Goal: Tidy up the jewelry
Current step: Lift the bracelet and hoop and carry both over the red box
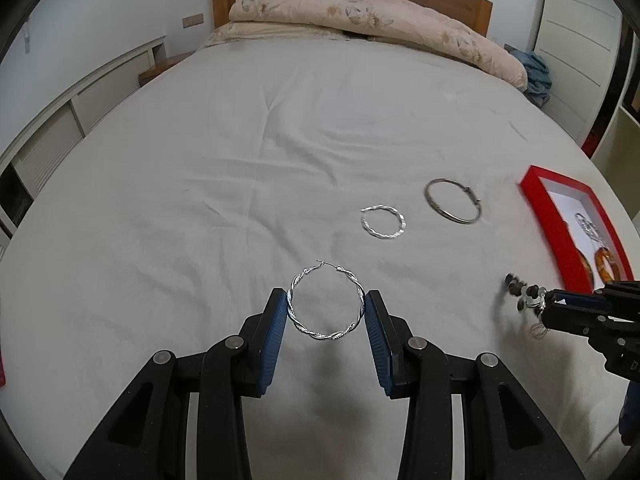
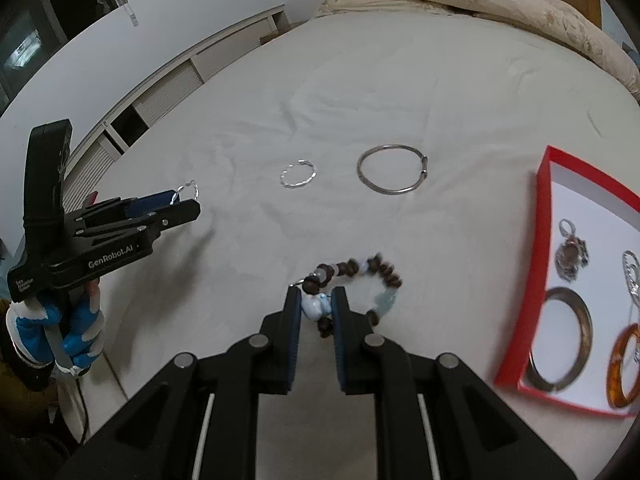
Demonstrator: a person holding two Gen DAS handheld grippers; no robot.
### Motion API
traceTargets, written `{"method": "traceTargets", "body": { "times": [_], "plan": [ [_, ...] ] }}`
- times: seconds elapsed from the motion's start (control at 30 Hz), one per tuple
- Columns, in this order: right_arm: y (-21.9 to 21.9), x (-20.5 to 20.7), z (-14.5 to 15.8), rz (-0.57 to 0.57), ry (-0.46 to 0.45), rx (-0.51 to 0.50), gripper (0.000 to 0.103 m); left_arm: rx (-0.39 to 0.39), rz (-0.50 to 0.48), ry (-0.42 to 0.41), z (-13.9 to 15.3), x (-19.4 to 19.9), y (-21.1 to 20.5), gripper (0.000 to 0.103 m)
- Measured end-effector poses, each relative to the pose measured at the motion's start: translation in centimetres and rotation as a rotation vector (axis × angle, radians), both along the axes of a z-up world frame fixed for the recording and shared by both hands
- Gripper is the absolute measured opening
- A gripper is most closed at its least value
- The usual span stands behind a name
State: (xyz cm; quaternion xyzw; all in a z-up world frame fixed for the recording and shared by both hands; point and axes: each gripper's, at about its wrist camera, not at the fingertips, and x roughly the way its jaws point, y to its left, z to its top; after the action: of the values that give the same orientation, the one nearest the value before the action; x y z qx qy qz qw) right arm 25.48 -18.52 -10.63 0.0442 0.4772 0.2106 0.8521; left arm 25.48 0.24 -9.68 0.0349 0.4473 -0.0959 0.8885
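My left gripper [image 1: 326, 304] is shut on a twisted silver hoop [image 1: 326, 305], pinched by its two sides and held above the white bed sheet; it also shows in the right wrist view [image 2: 188, 192]. My right gripper [image 2: 316, 300] is shut on a beaded bracelet [image 2: 360, 276] of brown and pale blue beads, lifted off the sheet; it shows in the left wrist view [image 1: 524, 290]. A second twisted silver hoop [image 1: 383, 222] [image 2: 298, 175] and a plain metal bangle [image 1: 452, 200] [image 2: 392, 174] lie on the sheet. A red-rimmed box [image 2: 520, 320] [image 1: 540, 224] at the right holds several pieces.
The bed sheet [image 1: 240, 160] spreads wide to the far side. A folded quilt [image 1: 360, 12] lies at the wooden headboard. White cabinets [image 2: 160, 100] run along the left wall. In the box are a metal bangle [image 2: 560, 340], an amber bangle [image 2: 624, 364] and a pendant [image 2: 572, 254].
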Motion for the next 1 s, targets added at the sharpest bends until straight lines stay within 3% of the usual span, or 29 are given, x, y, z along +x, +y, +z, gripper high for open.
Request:
{"method": "traceTargets", "body": {
  "times": [0.53, 1.0],
  "plan": [
    [0.3, -8.1, 5.5, -0.016, -0.052, 0.005, 0.014, 0.009, -0.024, -0.057, 4.8, -7.3, -1.2, 0.039],
    [-0.8, -14.3, 6.8, -0.043, -0.033, -0.011, 0.014, 0.016, -0.068, -0.071, 7.2, -13.2, -3.9, 0.039]
  ]
}}
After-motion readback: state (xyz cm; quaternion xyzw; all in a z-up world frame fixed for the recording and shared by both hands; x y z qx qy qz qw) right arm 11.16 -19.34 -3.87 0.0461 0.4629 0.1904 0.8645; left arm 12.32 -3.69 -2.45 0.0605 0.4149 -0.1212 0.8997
